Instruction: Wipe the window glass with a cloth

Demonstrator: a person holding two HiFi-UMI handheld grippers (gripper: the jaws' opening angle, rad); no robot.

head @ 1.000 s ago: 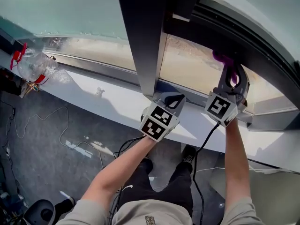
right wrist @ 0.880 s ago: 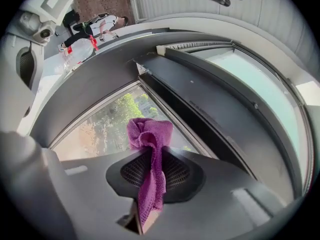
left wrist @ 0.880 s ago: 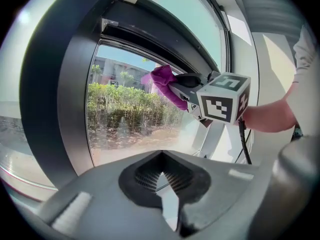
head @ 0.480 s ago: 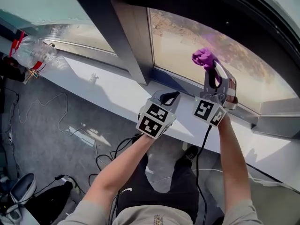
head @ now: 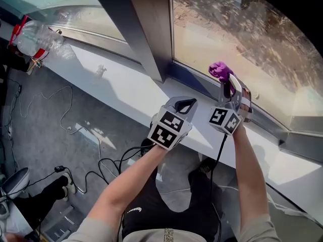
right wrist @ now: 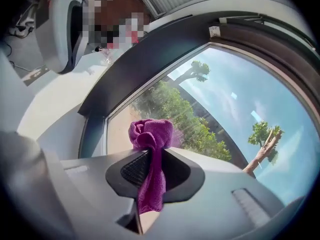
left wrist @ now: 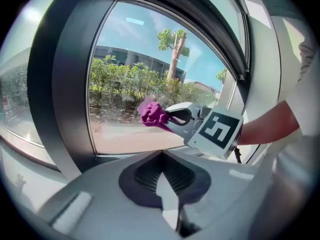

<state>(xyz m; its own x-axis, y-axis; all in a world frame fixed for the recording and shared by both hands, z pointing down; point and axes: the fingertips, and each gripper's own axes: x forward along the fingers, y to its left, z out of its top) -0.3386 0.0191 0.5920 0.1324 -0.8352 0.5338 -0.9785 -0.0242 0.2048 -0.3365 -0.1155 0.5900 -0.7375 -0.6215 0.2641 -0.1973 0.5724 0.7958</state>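
Observation:
My right gripper [head: 228,82] is shut on a bunched purple cloth [head: 220,70], which sits against the lower part of the right window pane [head: 242,34]. In the right gripper view the cloth [right wrist: 150,134] bulges above the closed jaws and a strip hangs down between them, with the glass [right wrist: 225,104] just behind. My left gripper [head: 184,105] hovers over the white sill, left of the right one, shut on nothing. From the left gripper view I see its closed jaws [left wrist: 162,156], the cloth [left wrist: 152,113] and the right gripper [left wrist: 172,118] in front of the pane.
A dark mullion [head: 149,29] divides the two panes. The white sill [head: 126,92] runs below them, with a clear plastic bottle with red parts [head: 35,37] at its far left. Cables [head: 75,130] lie on the grey floor.
The view has swung so more of the right pane shows. The right gripper with the cloth has shifted a little left and lower along the glass. The left gripper stays over the sill.

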